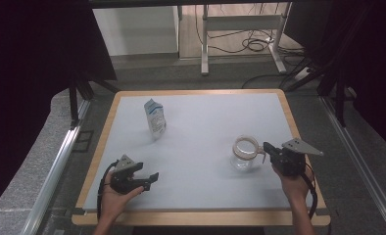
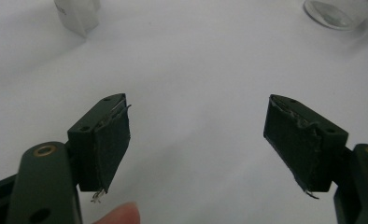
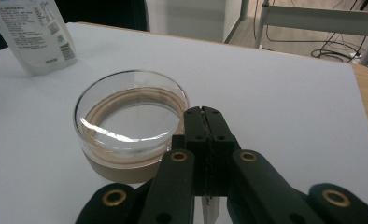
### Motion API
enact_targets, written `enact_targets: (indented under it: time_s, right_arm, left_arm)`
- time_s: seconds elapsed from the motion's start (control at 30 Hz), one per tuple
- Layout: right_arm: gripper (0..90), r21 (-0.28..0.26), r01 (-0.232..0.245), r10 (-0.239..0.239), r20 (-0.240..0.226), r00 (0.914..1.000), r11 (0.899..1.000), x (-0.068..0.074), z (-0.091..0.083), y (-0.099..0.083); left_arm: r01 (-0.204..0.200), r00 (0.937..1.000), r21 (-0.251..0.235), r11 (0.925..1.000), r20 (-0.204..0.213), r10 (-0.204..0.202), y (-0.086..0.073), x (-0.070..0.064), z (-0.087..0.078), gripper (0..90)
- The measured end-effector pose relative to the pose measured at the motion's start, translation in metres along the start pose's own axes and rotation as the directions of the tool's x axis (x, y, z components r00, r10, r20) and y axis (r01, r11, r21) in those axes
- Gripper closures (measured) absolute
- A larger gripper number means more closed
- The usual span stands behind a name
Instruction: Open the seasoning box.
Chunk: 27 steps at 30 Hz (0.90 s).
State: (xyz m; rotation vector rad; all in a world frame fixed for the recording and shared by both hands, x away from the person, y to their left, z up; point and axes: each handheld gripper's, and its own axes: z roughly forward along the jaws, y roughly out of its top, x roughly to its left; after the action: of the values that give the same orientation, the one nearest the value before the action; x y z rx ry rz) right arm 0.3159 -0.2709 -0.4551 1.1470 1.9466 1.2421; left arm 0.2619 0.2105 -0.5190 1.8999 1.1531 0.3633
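glass jar (image 1: 245, 152) | just left of right gripper (image 1: 266, 147) (jaws closed, empty) | left gripper (image 1: 151, 178) wide open

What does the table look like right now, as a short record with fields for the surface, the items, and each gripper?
surface: white table with a wooden rim
jar: clear glass jar, open top, tan band at the neck, upright, right side of table
pouch: white pouch with blue print, standing, far left of centre
left gripper: left gripper jaws wide apart, nothing between them, near front left edge
right gripper: right gripper jaws closed together, tip right beside the jar's rim; contact cannot be told
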Motion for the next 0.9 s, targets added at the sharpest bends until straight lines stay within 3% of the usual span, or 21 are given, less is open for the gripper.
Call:
enact_targets:
  time_s: [0.23,0.47,0.63,0.77,0.9]
  right_arm:
    - [90.0,-0.002,0.002,-0.002,0.011,0.9999,1.0,0.001,0.0,0.0]
    - [90.0,-0.002,-0.005,0.005,0.006,1.0,1.0,0.0,0.0,-0.001]
    - [90.0,0.008,0.002,-0.002,0.026,0.9997,1.0,0.002,0.001,-0.002]
    - [90.0,0.006,0.003,-0.003,0.023,0.9997,1.0,0.001,0.001,-0.002]
    - [90.0,0.004,0.001,-0.001,0.026,0.9997,1.0,0.001,0.002,-0.002]
  left_arm:
    - [-0.009,0.9998,-0.01,0.9999,0.016,0.009,0.001,-0.003,0.0,27.5]
    - [-0.045,0.9976,-0.028,0.9986,0.051,0.046,0.005,-0.014,0.004,47.9]
    - [-0.06,0.993,-0.025,0.9979,0.1,0.063,0.01,-0.02,0.01,65.5]
    - [-0.1,0.9838,-0.032,0.9945,0.147,0.103,0.027,-0.036,0.023,78.6]
    - [-0.144,0.9664,-0.056,0.988,0.207,0.152,0.054,-0.059,0.049,86.0]
